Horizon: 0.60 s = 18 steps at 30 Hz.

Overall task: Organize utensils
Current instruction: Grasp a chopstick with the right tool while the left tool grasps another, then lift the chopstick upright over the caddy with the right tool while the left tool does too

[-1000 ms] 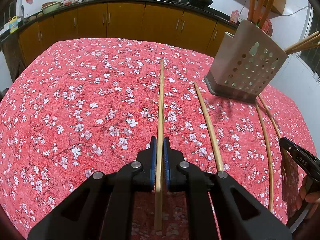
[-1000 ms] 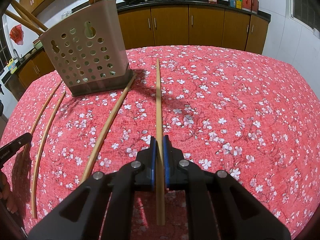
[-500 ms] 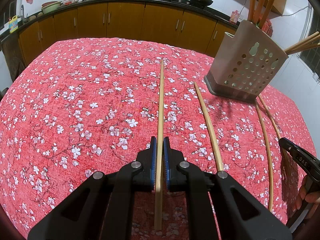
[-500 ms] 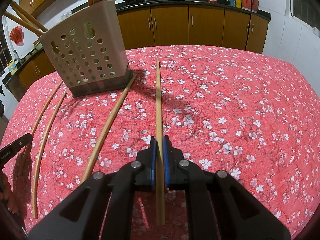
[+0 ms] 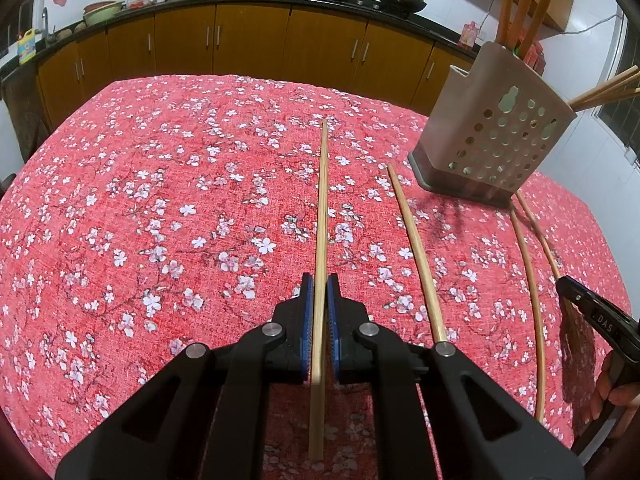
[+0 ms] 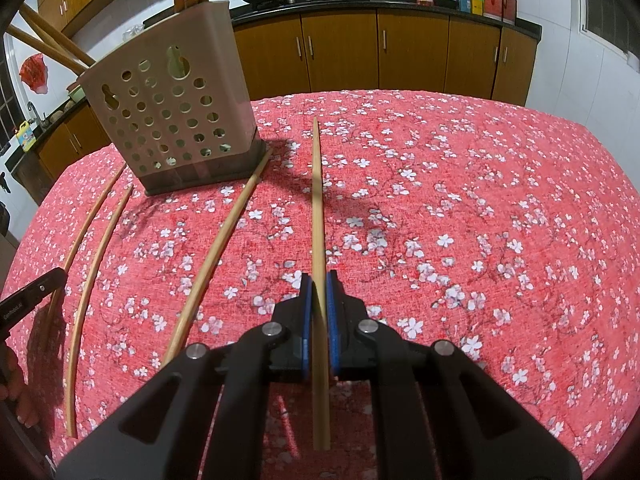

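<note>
Nothing has changed over the last second: your left gripper has its jaws clamped on 1 chopstick, your right gripper has its jaws clamped on another chopstick, and both stay stalled low over the red floral worktop. That suggests the carry to the perforated holder has not begun. 3 loose chopsticks lie near the holder. You cannot see inside it, and whether the held sticks' far tips touch the cloth is unclear.
</note>
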Available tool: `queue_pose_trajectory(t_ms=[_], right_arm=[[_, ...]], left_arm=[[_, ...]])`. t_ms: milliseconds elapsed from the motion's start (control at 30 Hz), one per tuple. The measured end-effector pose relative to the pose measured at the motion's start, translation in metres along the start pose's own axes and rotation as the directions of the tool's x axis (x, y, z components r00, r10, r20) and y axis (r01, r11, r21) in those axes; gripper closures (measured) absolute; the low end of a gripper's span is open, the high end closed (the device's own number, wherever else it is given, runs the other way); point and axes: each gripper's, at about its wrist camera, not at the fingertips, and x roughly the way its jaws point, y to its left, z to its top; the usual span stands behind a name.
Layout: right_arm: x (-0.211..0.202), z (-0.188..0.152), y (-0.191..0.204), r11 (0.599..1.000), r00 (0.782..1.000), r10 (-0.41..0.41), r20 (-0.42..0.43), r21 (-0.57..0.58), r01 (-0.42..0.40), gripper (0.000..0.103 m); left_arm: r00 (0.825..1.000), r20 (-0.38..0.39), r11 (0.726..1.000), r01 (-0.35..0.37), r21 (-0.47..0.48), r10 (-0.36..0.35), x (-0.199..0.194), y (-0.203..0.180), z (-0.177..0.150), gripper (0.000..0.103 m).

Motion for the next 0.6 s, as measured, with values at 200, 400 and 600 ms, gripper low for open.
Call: queue_pose_trajectory(t_ms=[200,400,600], right_arm=[[-0.008,-0.01,0.003,0.999,1.0,-0.015,-0.002,-0.028,0.015,0.092],[-0.009,-0.01,0.0,1.0,1.0,0.001,-0.003,-0.006,-0.001,0.094],[-0.015,-0.008,-0.007,1.0,1.0,0.015,0.013,0.008,-0.015,0.095]], left_arm=[[0.998,-0.005,0.994,-0.061,0.091,0.062,-0.004,-0.011,-0.007,0.094],[0.997,-0.004,0.991,-0.077,0.106,0.078,-0.002,-0.015,-0.008,0.095],[0.997,-0.021,0.992,-0.067,0.111,0.07,-0.005,-0.011,-0.004,0.096]])
